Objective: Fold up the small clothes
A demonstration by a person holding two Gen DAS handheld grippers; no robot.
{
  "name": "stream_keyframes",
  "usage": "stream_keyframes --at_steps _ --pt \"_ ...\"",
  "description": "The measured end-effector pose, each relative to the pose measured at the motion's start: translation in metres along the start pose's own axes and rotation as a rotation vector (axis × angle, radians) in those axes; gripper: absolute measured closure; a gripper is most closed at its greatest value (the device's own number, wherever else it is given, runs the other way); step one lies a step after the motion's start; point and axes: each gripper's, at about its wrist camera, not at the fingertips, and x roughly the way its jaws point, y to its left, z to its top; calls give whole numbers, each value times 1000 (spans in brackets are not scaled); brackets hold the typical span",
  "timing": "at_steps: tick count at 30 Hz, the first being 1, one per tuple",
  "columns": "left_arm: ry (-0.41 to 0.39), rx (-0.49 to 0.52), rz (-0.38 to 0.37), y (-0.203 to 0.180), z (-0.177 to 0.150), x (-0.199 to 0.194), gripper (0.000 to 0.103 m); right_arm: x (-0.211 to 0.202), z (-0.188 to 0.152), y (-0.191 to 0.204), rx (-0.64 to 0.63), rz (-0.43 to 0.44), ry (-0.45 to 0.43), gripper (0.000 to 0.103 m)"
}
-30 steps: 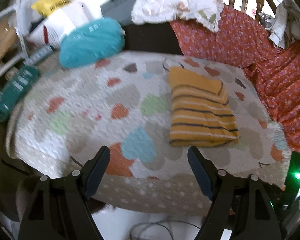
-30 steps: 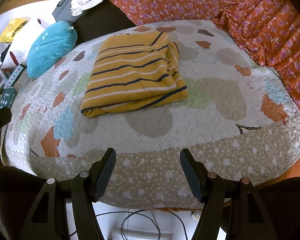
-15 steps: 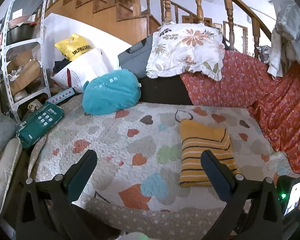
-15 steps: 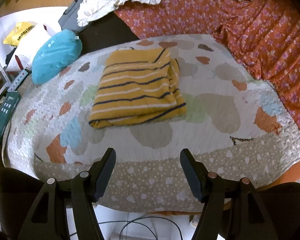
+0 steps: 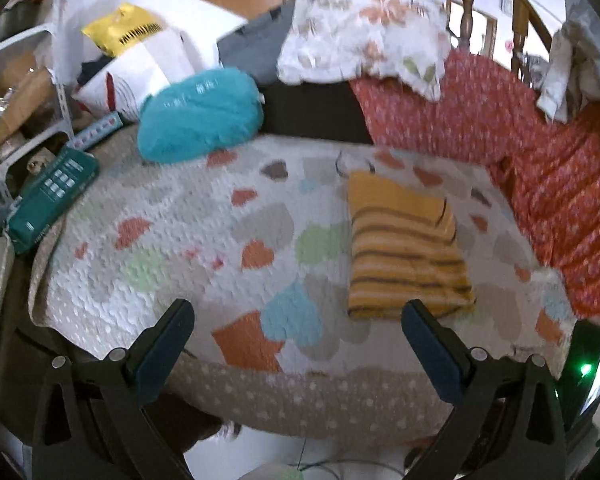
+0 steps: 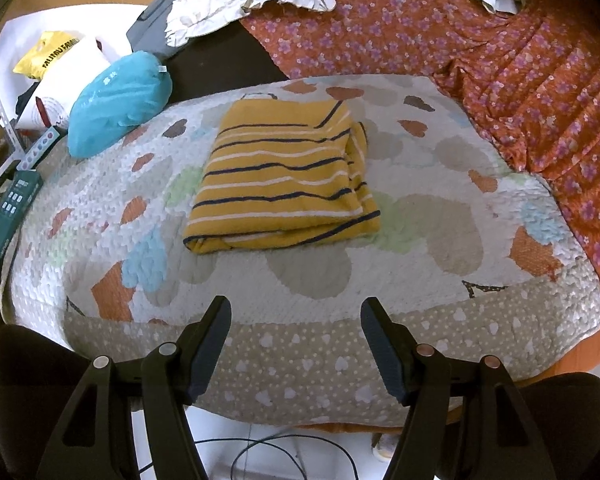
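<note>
A yellow garment with dark and white stripes [image 6: 284, 184] lies folded into a neat rectangle on the heart-patterned quilt [image 6: 420, 240]. It also shows in the left wrist view [image 5: 404, 248], right of centre. My right gripper [image 6: 296, 320] is open and empty, held back over the quilt's near edge, apart from the garment. My left gripper [image 5: 298, 324] is open wide and empty, near the quilt's front edge, left of the garment.
A teal cushion [image 5: 200, 114] and a floral pillow [image 5: 364, 36] lie at the back. A red floral cover [image 6: 520, 72] drapes the right side. A green box [image 5: 50, 196] sits at the left edge. Cables [image 6: 284, 452] hang below the quilt's front.
The left gripper view tilted up toward the staircase, then back down toward the quilt. The right gripper drew back slightly. The folded garment stayed still.
</note>
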Motion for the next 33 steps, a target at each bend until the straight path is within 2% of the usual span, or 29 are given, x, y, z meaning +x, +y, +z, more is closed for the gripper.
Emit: stream_keyframes --at_steps 17,33 --pt "184 -7 -30 2 -20 48 0 25 -5 -7 10 -11 59 31" --pt "275 -14 -42 5 -30 74 0 44 -12 -9 10 -17 107 31"
